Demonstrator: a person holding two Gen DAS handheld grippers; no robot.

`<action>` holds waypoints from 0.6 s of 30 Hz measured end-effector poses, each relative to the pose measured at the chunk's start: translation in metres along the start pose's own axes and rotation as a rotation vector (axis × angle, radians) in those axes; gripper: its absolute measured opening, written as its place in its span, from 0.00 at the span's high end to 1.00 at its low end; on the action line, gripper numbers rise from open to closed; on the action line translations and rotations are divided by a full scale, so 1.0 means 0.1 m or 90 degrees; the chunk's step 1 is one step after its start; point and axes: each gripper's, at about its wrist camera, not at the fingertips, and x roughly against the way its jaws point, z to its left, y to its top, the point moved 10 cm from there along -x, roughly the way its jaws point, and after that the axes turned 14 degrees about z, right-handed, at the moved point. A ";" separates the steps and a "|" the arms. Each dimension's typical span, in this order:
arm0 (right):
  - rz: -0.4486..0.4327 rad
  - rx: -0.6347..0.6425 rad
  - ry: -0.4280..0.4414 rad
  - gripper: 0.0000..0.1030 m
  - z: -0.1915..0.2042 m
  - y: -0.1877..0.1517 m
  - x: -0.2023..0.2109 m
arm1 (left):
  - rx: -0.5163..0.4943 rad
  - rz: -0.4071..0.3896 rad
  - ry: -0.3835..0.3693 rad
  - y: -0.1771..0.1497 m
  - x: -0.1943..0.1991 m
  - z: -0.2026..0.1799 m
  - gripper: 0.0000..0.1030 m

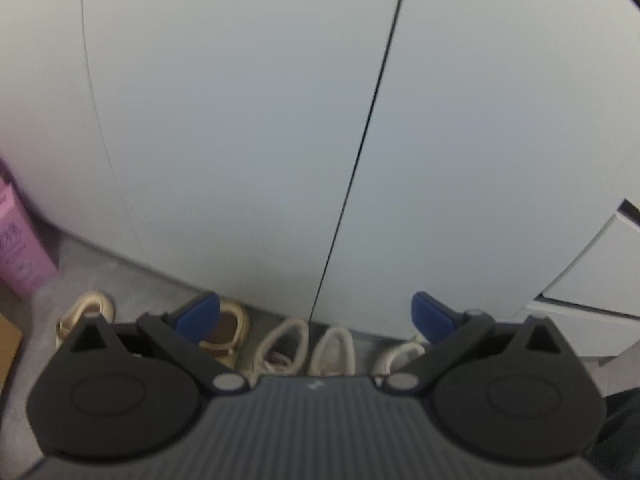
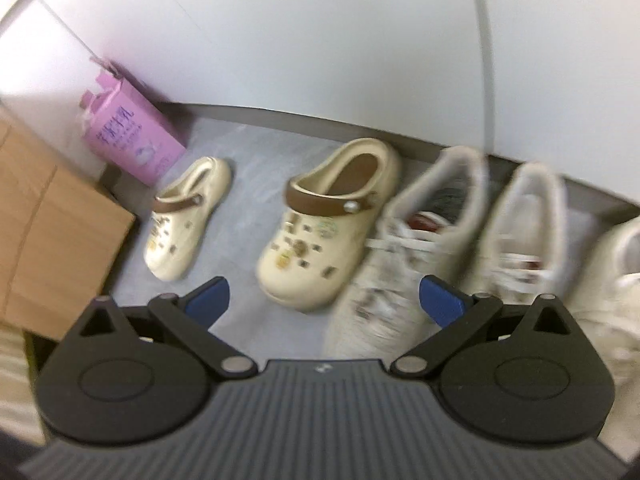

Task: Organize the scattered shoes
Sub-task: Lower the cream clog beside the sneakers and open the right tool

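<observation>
In the right wrist view two cream clogs with brown straps stand heel to the wall: one (image 2: 182,216) at the left, apart, and one (image 2: 324,224) in the middle. Right of it stand two white sneakers (image 2: 416,236) (image 2: 520,232), and a third white shoe (image 2: 612,276) at the right edge. My right gripper (image 2: 326,300) is open and empty, above the floor in front of the middle clog. My left gripper (image 1: 316,314) is open and empty, held high facing the white cabinet doors (image 1: 240,140); the same row of shoes (image 1: 284,346) shows below it.
A pink carton (image 2: 132,136) stands against the wall at the left, next to a brown cardboard box (image 2: 48,228). The grey floor (image 2: 248,168) runs along the cabinet base. White drawers (image 1: 592,272) are at the right of the left wrist view.
</observation>
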 end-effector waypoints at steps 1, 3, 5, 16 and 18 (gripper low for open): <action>-0.018 -0.013 0.021 0.00 0.00 0.02 0.05 | -0.005 -0.008 -0.003 0.01 0.11 0.14 0.00; -0.035 -0.028 0.048 0.00 0.00 0.02 0.13 | -0.008 -0.023 0.005 0.00 0.19 0.29 0.00; -0.040 -0.034 0.061 0.00 -0.01 0.01 0.18 | -0.025 -0.035 0.032 0.04 0.24 0.52 0.00; -0.134 -0.044 0.119 0.00 -0.02 0.21 -0.08 | -0.050 0.056 0.283 -0.45 -0.95 3.16 0.00; -0.126 -0.053 0.136 0.00 -0.01 0.14 -0.26 | 0.024 0.123 0.295 -0.83 -1.43 3.80 0.00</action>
